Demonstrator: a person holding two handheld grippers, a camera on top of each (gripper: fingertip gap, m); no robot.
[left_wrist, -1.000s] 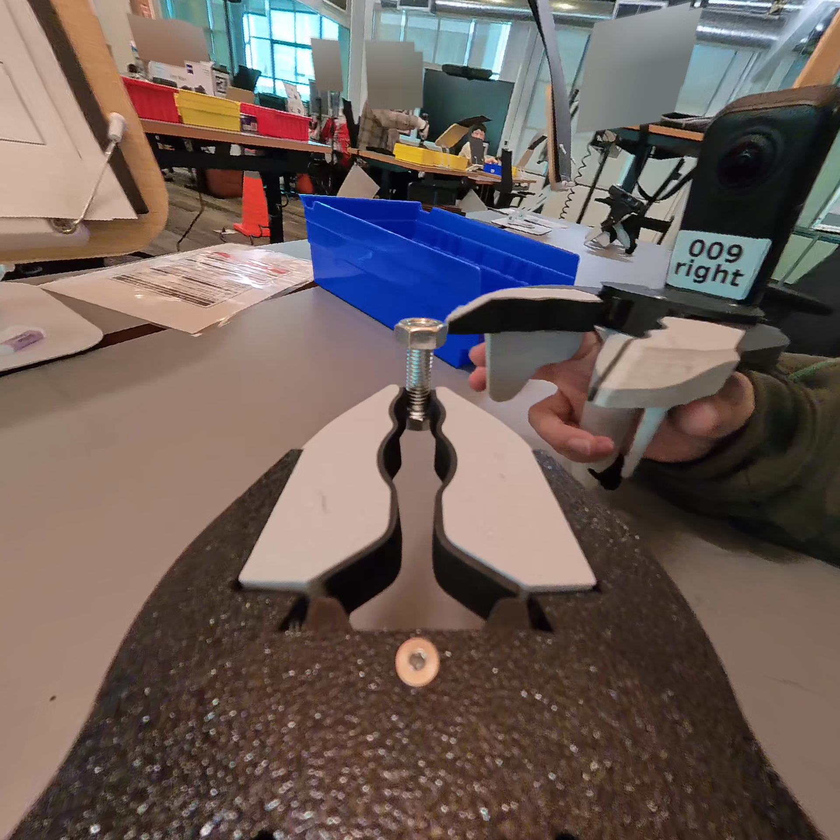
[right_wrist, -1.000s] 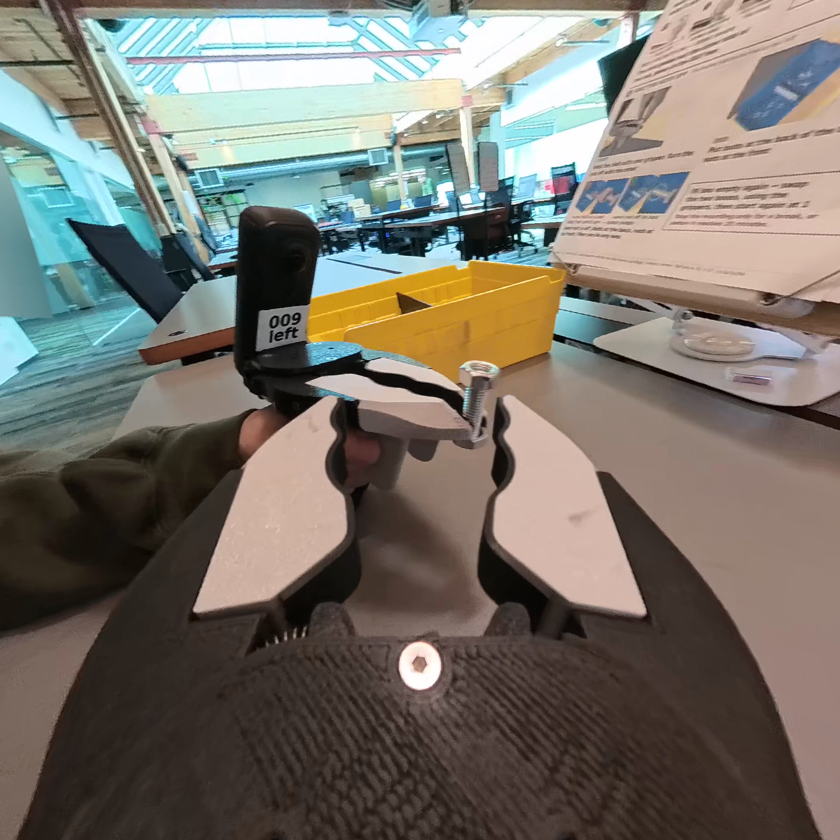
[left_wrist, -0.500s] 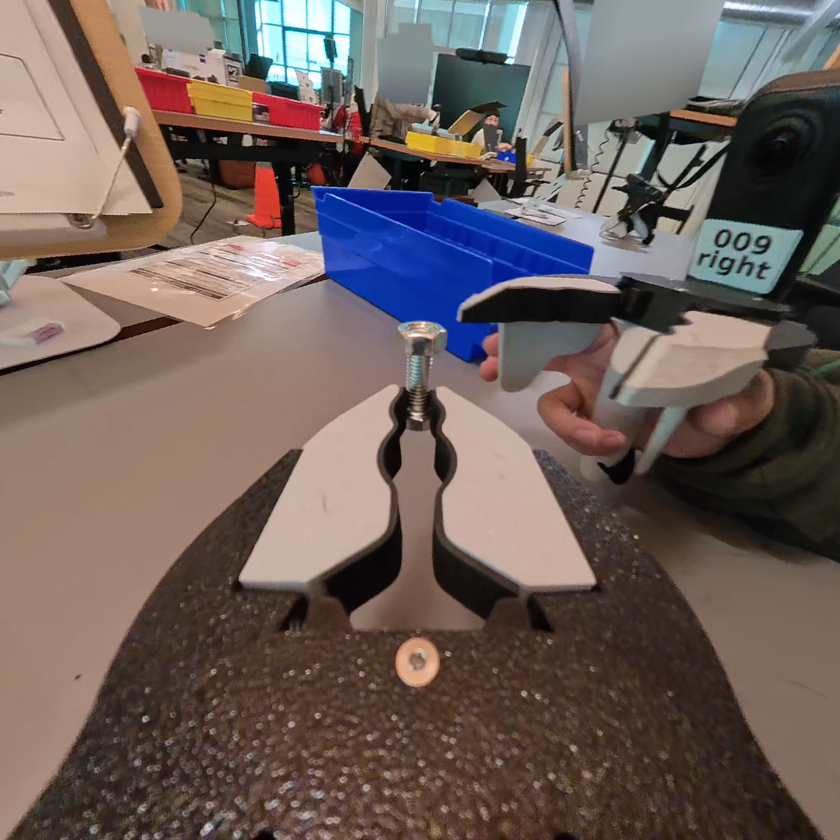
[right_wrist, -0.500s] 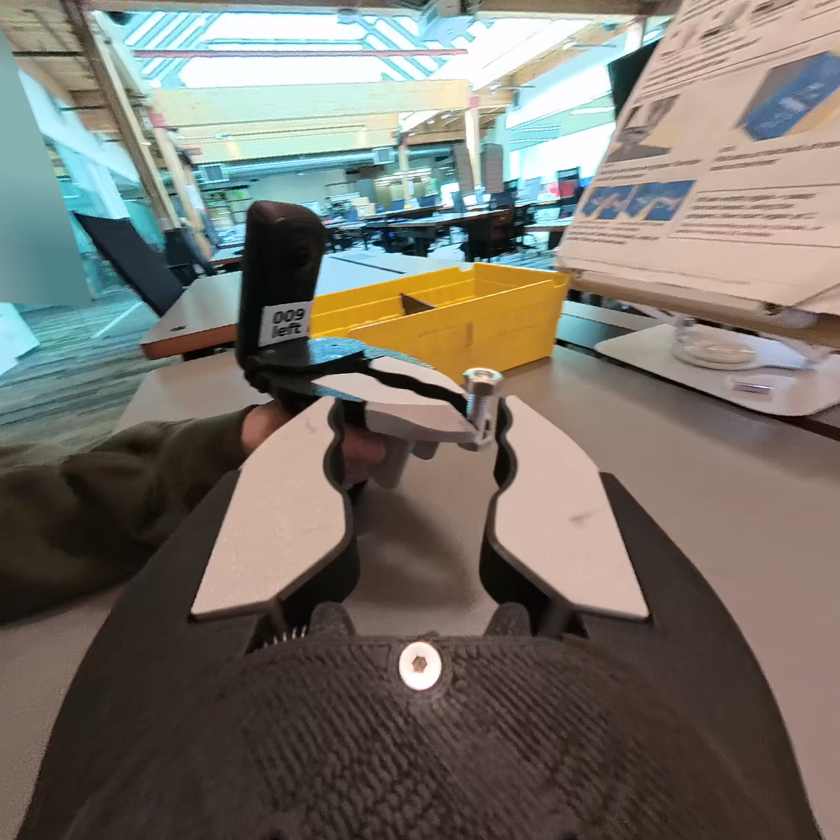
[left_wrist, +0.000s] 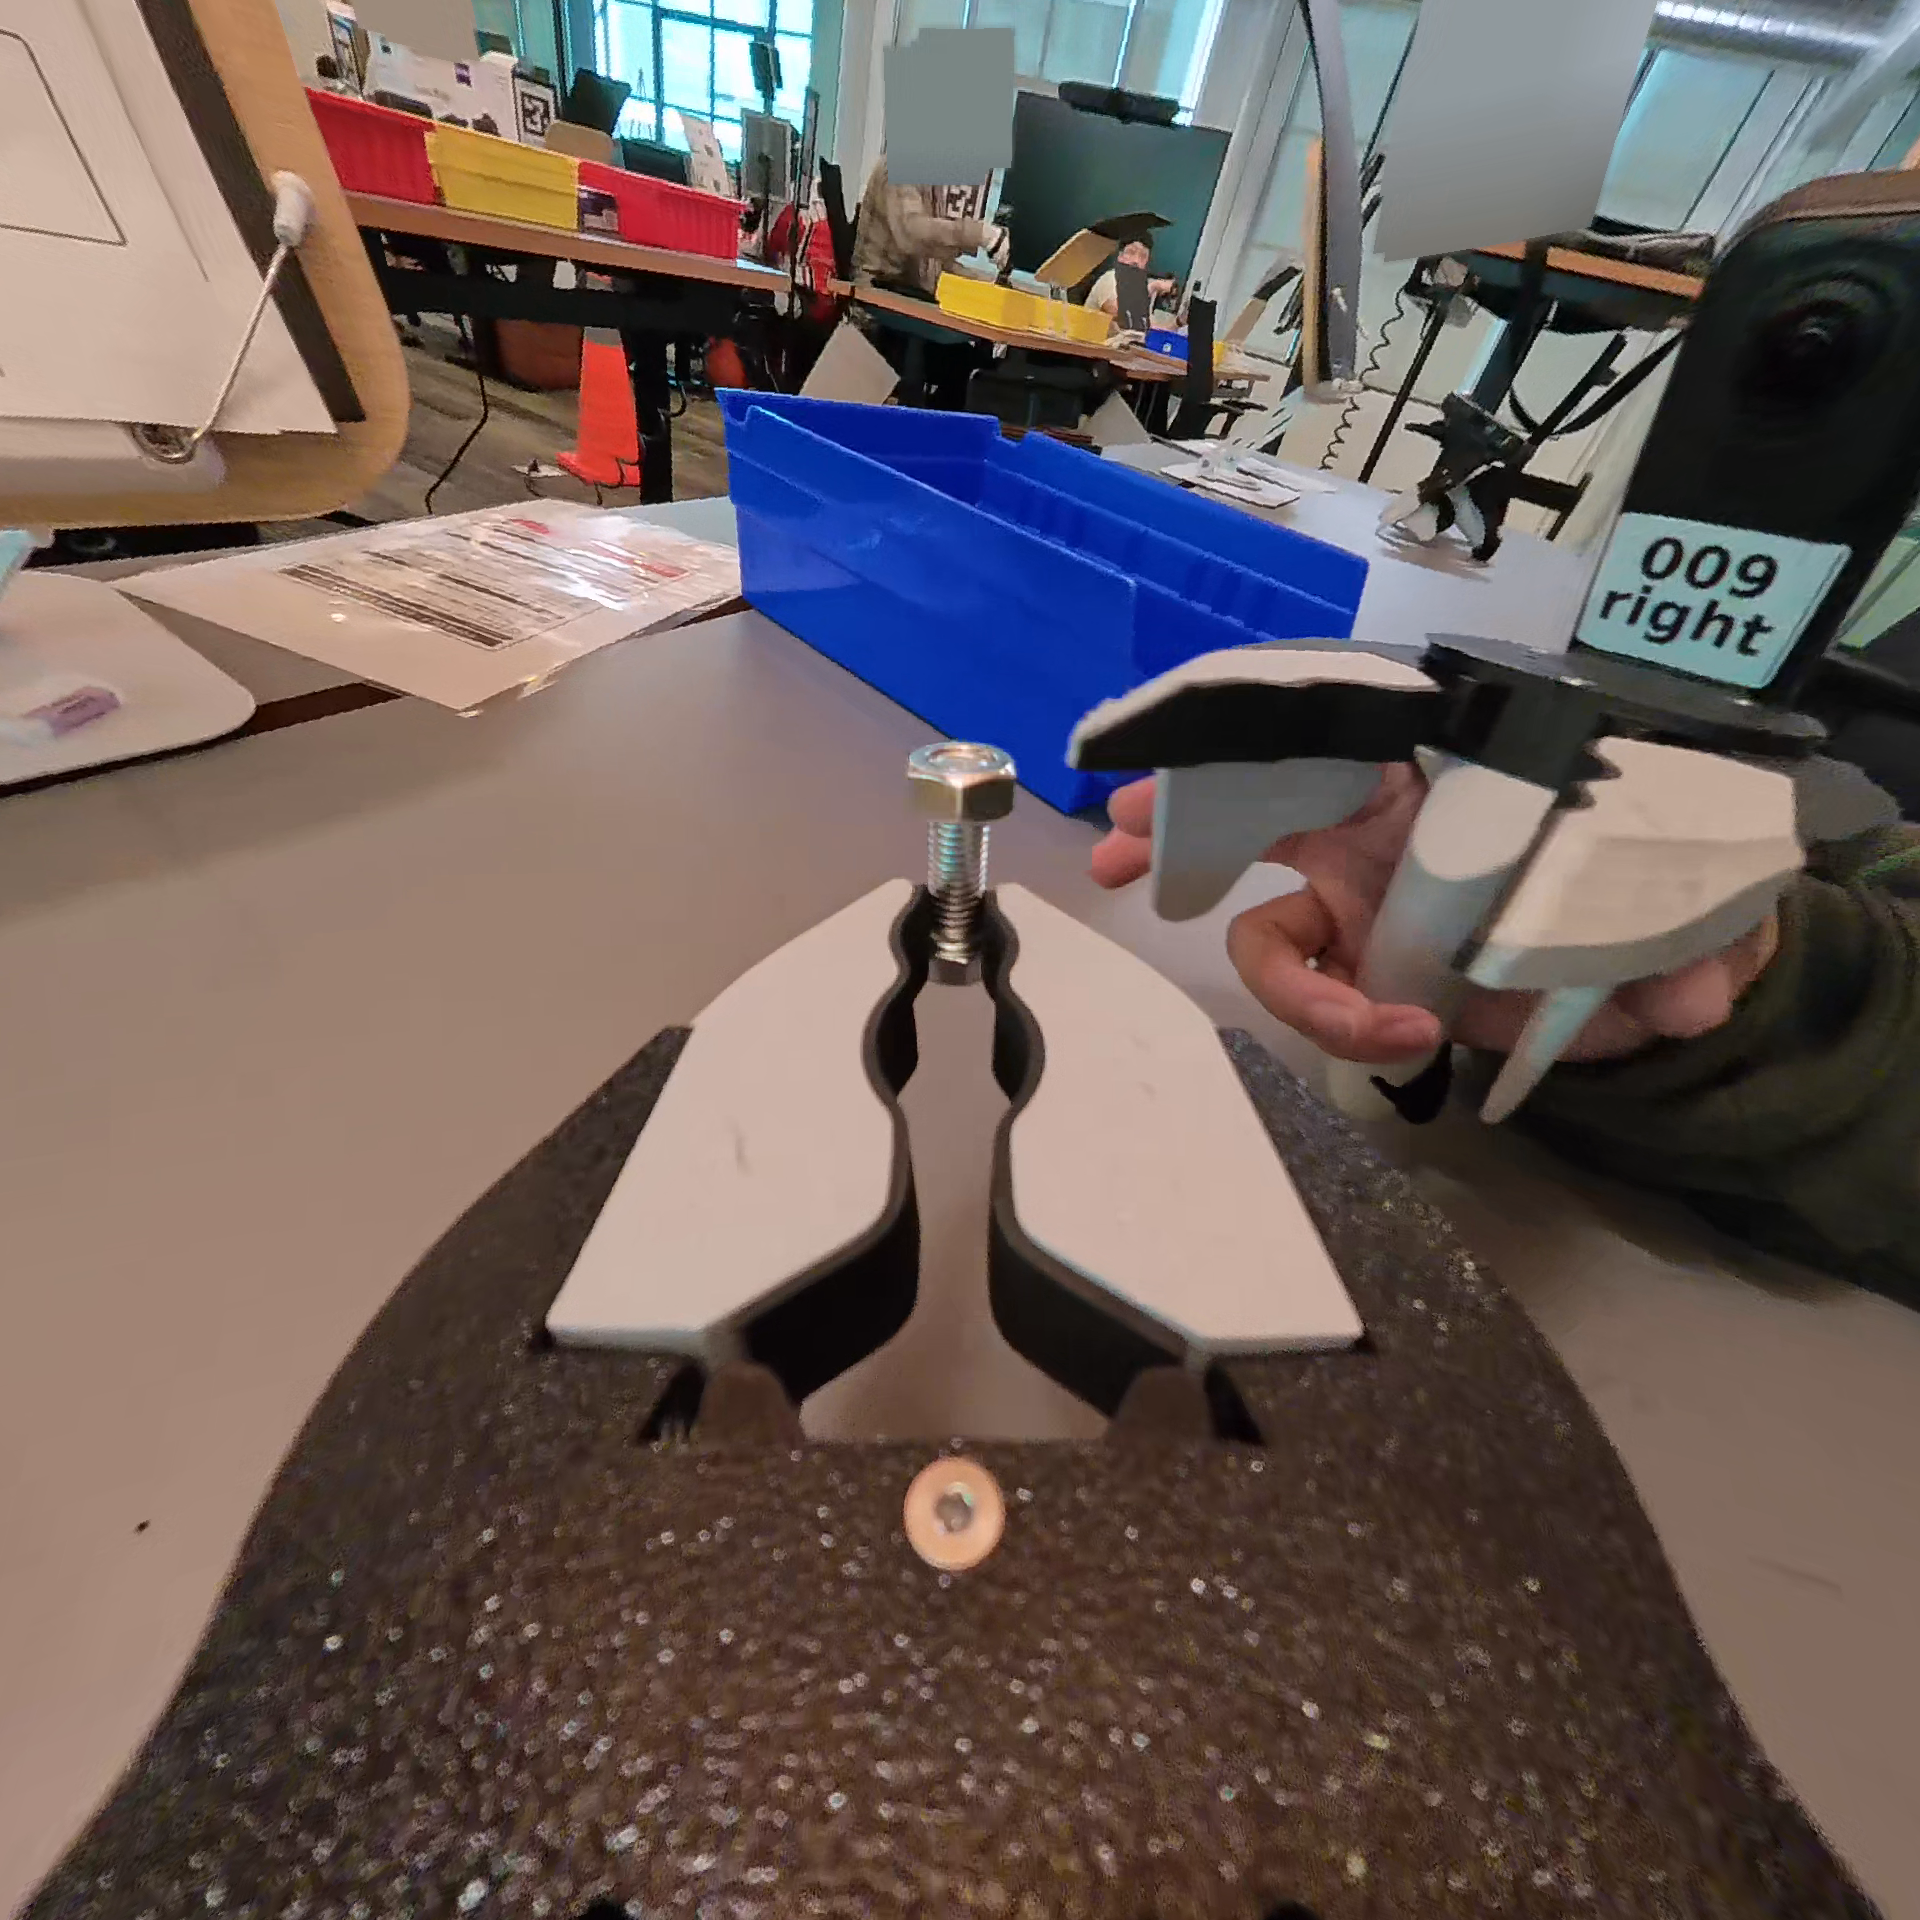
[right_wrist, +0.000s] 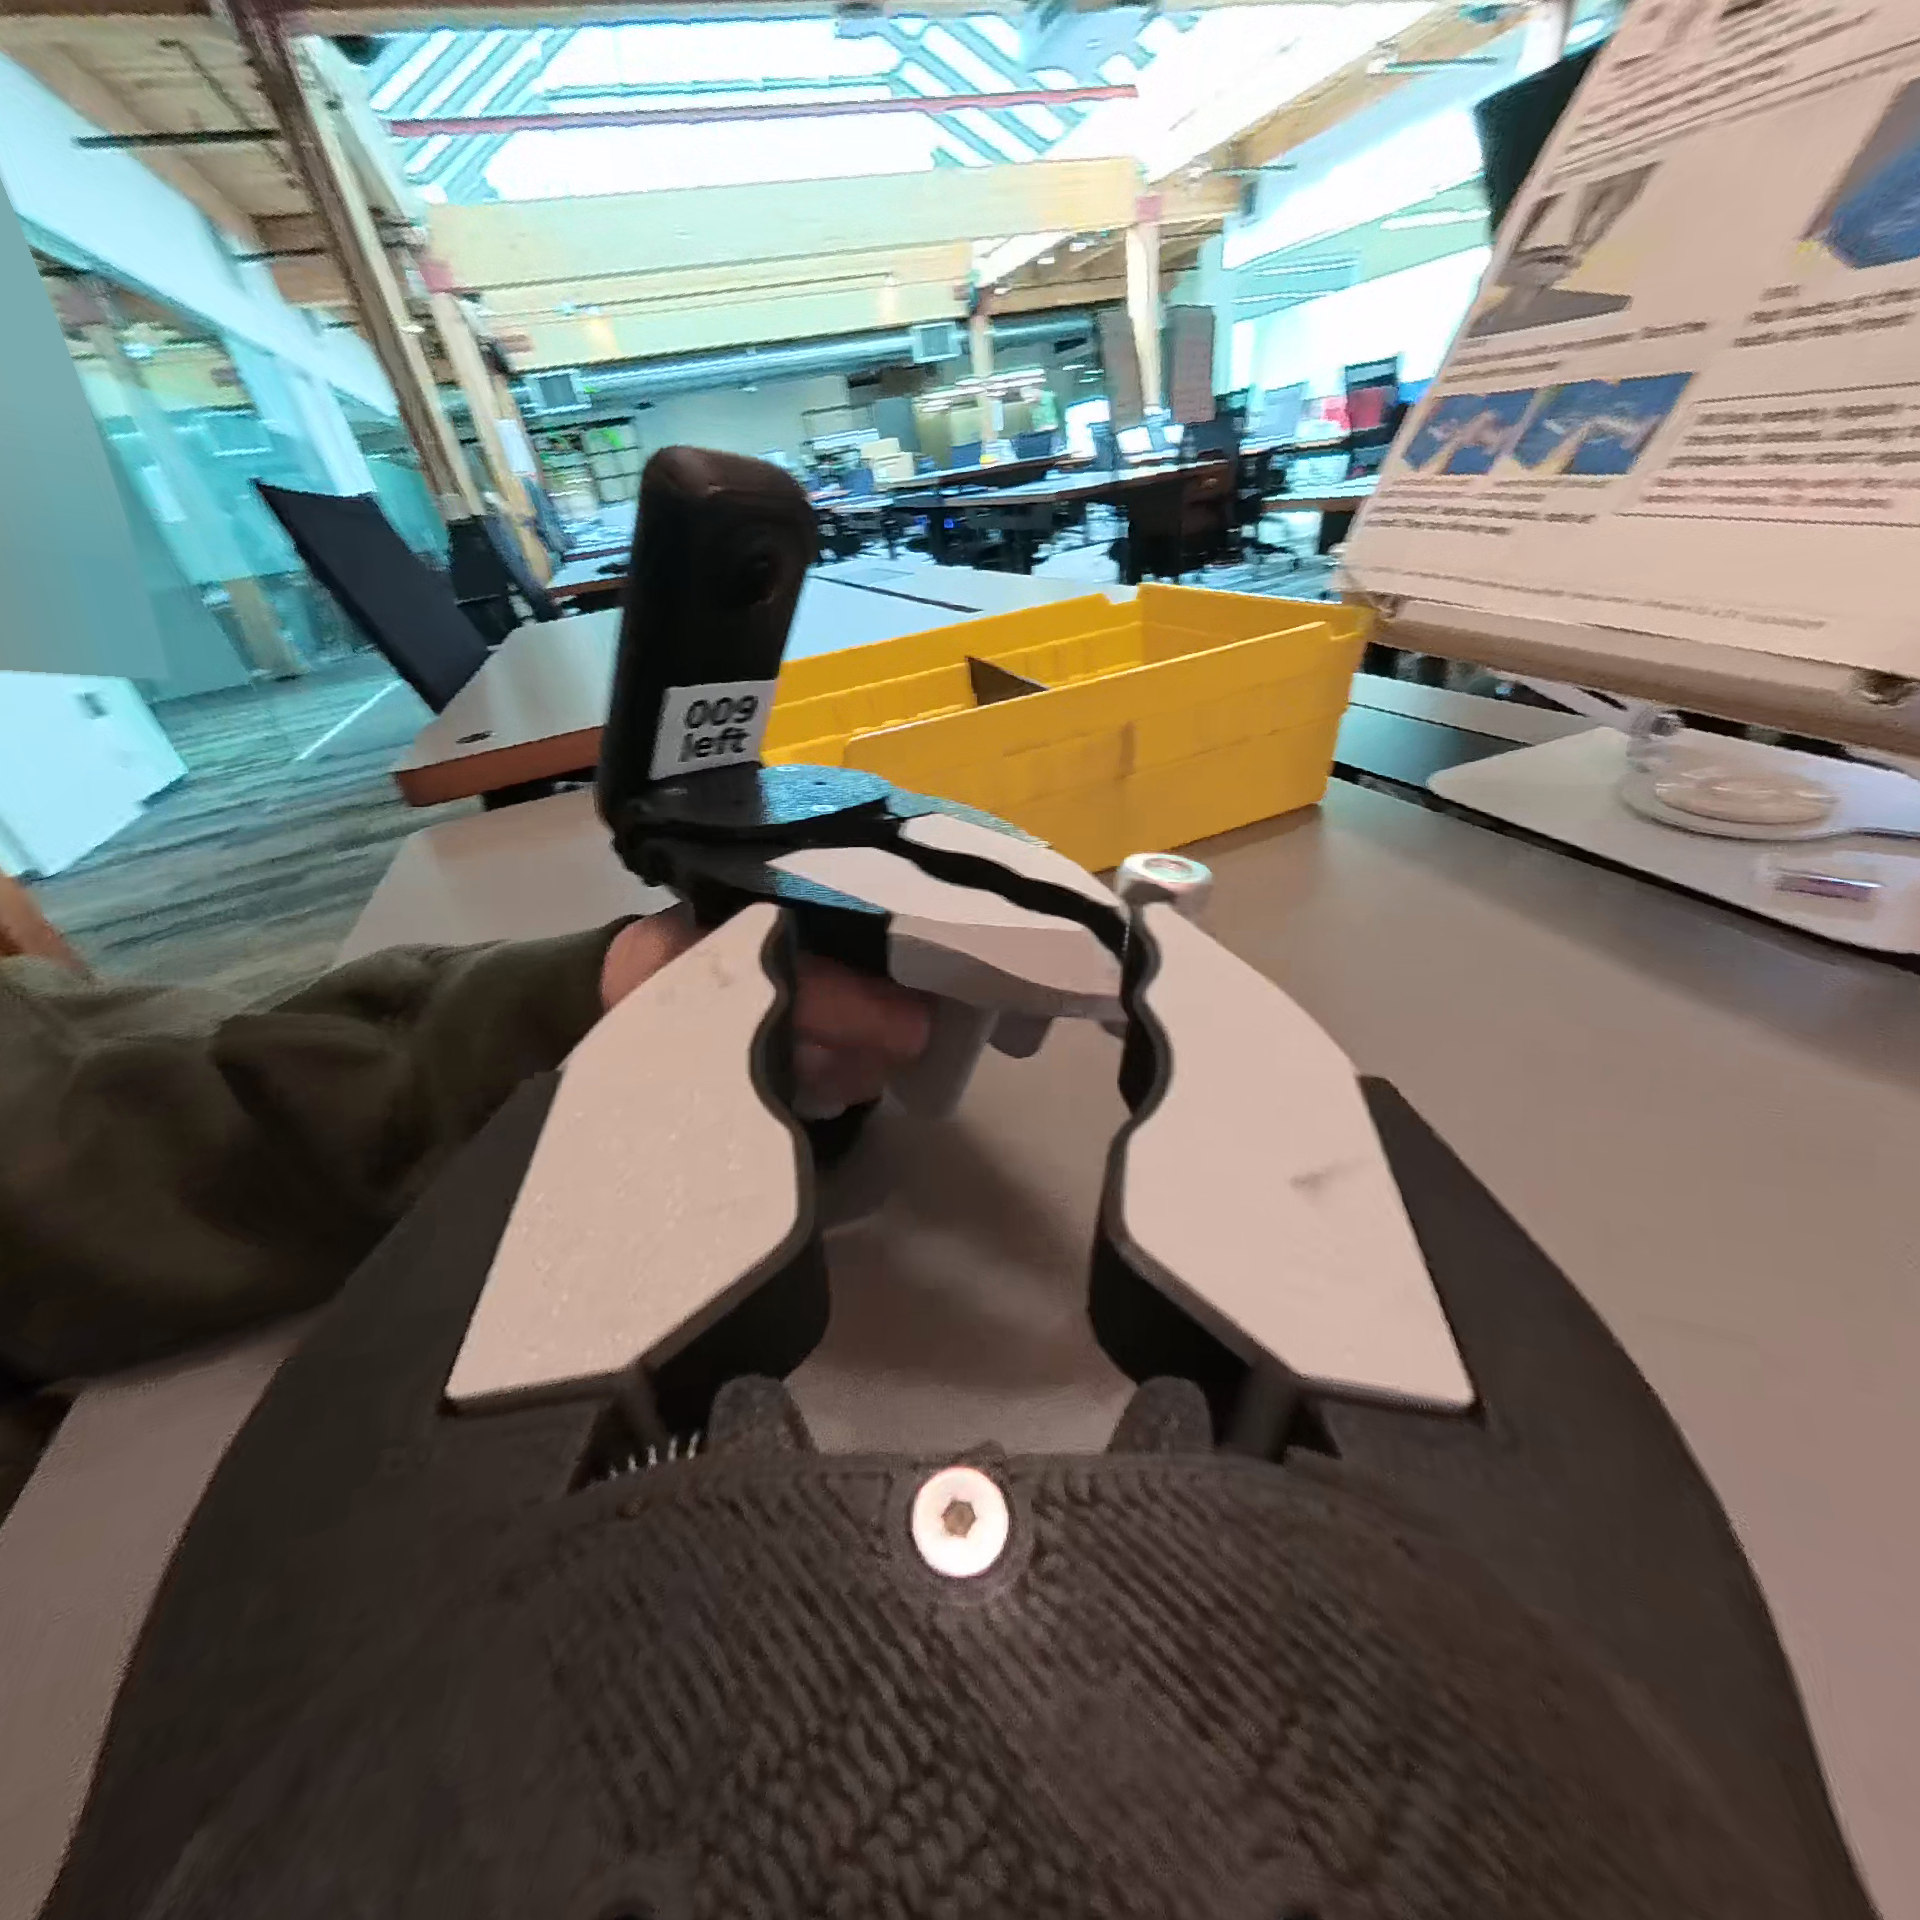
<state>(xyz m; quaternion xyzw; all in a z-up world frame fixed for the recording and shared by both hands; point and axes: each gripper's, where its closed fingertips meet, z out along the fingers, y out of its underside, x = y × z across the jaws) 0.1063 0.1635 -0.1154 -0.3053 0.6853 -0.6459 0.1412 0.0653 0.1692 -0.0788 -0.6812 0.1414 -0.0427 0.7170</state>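
My left gripper (left_wrist: 957, 928) is shut on the threaded shank of a silver hex-headed bolt (left_wrist: 960, 821) and holds it upright above the grey table (left_wrist: 364, 935). My right gripper (right_wrist: 956, 935) is open and empty. In the left wrist view it (left_wrist: 1278, 831) is just right of the bolt, with its near fingertip level with the bolt head and a small gap between them. In the right wrist view the left gripper (right_wrist: 1101, 935) reaches between my open fingers, and the bolt head (right_wrist: 1164, 881) shows just above my right fingertip (right_wrist: 1155, 940).
A blue bin (left_wrist: 1039, 592) stands behind the bolt. A yellow divided bin (right_wrist: 1091, 727) stands behind the left gripper. A tilted document board (right_wrist: 1662, 364) on a white base (right_wrist: 1538, 810) is at the table's side. A laminated sheet (left_wrist: 499, 582) lies flat.
The right gripper's near fingertip touched the bolt head and has drawn slightly away to the right. The left gripper still holds the bolt upright.
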